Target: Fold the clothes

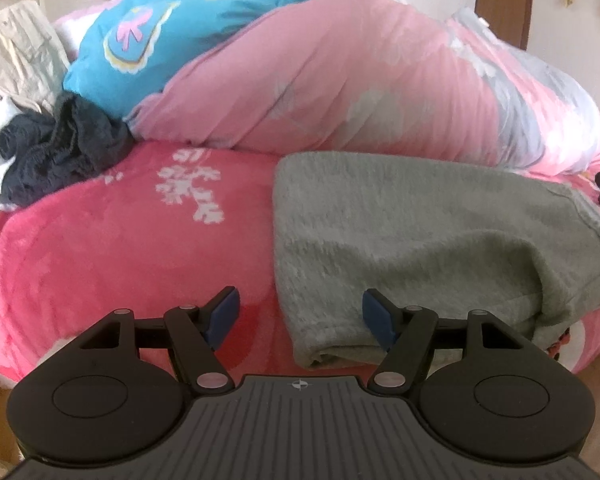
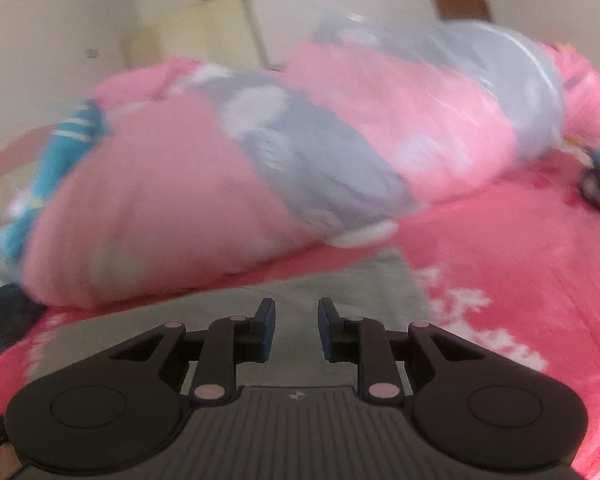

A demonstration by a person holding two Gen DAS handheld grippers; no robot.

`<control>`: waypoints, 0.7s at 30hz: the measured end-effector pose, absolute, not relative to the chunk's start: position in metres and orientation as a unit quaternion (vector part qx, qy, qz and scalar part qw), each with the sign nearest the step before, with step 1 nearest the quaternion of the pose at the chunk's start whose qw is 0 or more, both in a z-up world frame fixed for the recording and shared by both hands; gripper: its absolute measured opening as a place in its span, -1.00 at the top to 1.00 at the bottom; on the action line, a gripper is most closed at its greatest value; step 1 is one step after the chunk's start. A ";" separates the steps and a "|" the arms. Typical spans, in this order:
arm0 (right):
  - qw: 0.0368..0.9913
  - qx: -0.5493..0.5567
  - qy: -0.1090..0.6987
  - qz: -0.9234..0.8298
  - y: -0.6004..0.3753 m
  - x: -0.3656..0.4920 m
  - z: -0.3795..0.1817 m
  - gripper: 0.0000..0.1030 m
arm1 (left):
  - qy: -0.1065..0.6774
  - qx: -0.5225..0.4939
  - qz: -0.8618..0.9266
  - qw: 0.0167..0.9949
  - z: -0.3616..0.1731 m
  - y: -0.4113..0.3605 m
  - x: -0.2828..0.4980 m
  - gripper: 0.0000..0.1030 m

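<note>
a grey fleece garment [image 1: 420, 232] lies on a bright pink blanket [image 1: 120, 248], in front of a heap of pink quilt [image 1: 320, 80], already doubled over with a thick rolled edge nearest the camera. the left gripper [image 1: 300, 316] hangs at that near edge, jaws wide apart, empty. the right gripper [image 2: 296, 330] hovers above the grey cloth, jaws partly apart, empty. a pinch here may catch one layer only, or the blanket beneath, and drag the fold askew.
</note>
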State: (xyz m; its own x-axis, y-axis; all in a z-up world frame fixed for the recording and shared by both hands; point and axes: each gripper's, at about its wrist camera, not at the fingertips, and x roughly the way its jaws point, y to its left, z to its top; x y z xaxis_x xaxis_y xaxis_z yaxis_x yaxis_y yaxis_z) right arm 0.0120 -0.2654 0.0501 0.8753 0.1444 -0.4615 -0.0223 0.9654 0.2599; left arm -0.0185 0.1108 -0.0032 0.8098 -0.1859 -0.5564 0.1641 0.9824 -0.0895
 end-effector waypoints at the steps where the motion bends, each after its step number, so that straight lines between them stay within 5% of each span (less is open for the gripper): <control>1: 0.961 0.121 0.241 0.059 -0.258 0.007 0.054 0.51 | 0.290 -0.017 -0.092 0.953 -0.001 0.112 -0.021 -0.32; 21: 0.932 0.077 0.260 0.242 -0.139 -0.023 0.079 0.47 | 0.277 0.087 -0.130 0.948 -0.004 0.058 0.007 -0.33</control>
